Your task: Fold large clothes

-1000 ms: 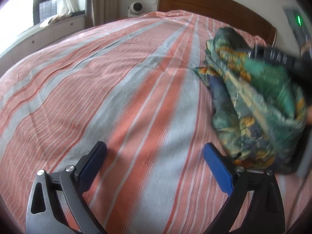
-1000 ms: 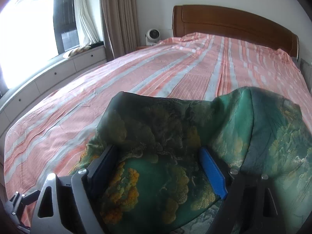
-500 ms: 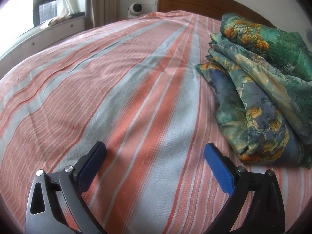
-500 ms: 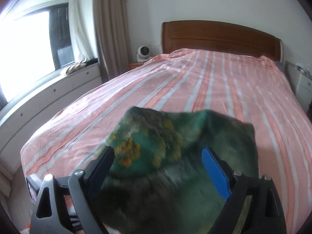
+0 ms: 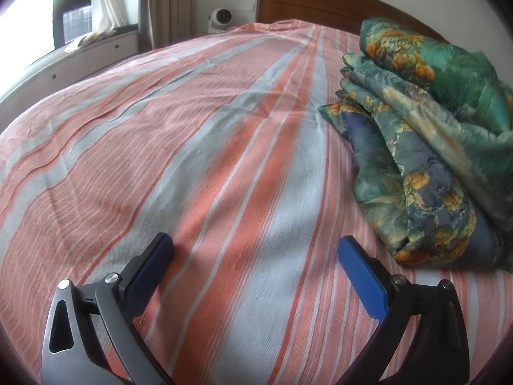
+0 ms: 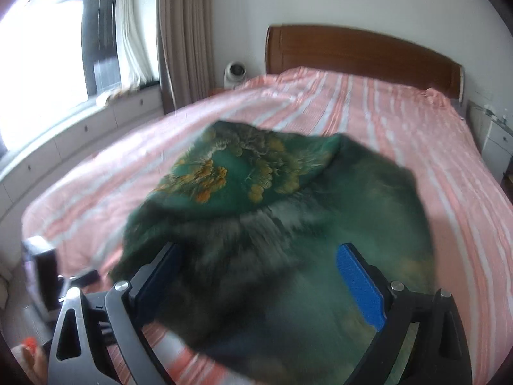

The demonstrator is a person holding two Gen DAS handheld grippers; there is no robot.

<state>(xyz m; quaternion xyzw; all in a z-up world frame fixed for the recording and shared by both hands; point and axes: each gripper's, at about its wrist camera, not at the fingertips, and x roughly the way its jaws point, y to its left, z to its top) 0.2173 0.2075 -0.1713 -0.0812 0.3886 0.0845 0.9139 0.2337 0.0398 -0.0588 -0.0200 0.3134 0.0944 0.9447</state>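
We're holding the left gripper w/ fingers spread wide, nothing btwn the blue pads, hovering low over the striped sheet. The garment, a green floral bundle in loose layers, is lying on the sheet ahead & to the right of those fingers, apart from them.

We're keeping the right gripper w/ fingers also spread wide; the garment is sitting btwn & beyond the pads, blurred, so we're not seeing whether cloth is touching them. No clamp showing.

Farther out: headboard at the bed's far end, fan beside it, curtain & window on the left, drawers running under the window.
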